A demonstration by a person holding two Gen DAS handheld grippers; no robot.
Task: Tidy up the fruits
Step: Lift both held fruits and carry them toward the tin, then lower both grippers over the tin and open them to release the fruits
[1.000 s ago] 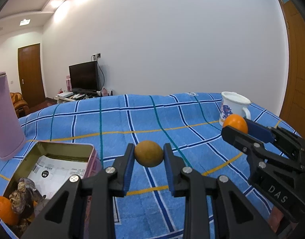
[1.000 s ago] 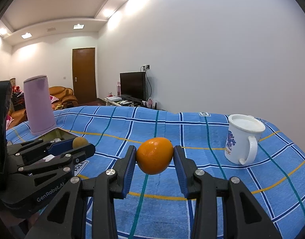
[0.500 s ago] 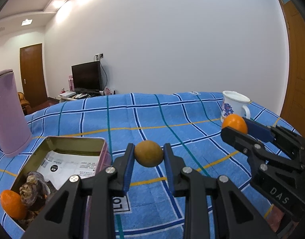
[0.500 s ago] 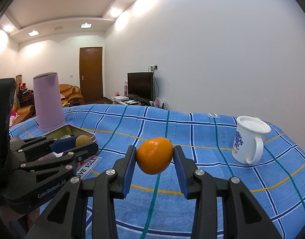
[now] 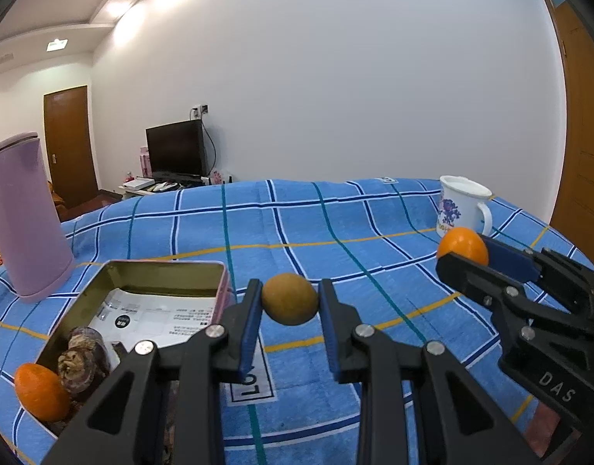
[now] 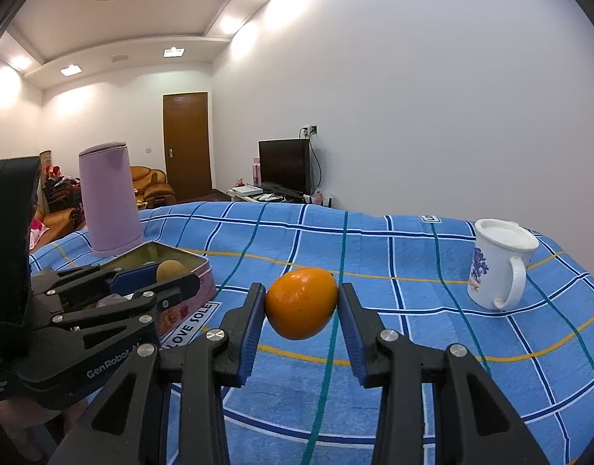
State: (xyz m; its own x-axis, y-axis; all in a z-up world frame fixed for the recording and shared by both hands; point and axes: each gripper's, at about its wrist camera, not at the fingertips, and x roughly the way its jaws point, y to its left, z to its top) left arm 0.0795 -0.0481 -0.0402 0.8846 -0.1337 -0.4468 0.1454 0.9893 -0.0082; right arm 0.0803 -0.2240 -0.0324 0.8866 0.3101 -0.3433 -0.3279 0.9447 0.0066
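Two grippers hang above a blue plaid cloth (image 5: 335,213), each clamped on a piece of fruit. The left gripper (image 5: 290,306) pinches a brownish-yellow fruit (image 5: 290,299) between its blue pads, lifted clear of the cloth. It sits just right of an open tin box (image 5: 149,271), past that box's right wall. The right gripper (image 6: 301,304) squeezes an orange fruit (image 6: 301,302) the same way, also off the cloth, out over the middle of the table.

Inside the tin lie a printed paper sheet (image 5: 157,316), a dark wrinkled lump (image 5: 82,360) and a second orange (image 5: 41,391) at the near left corner. A pink band runs around the outside of the box, which has "LOVE SOLE" printed on the cloth beside it in the right wrist view.

On the far left of the tin stands a tall lilac container (image 5: 23,217), upright and well apart from both grippers. A white mug (image 6: 498,265) with a blue print and a handle stands upright at the far right of the cloth. Beyond the table, a dark television (image 6: 284,164) rests against the far wall near a brown door (image 6: 186,145).
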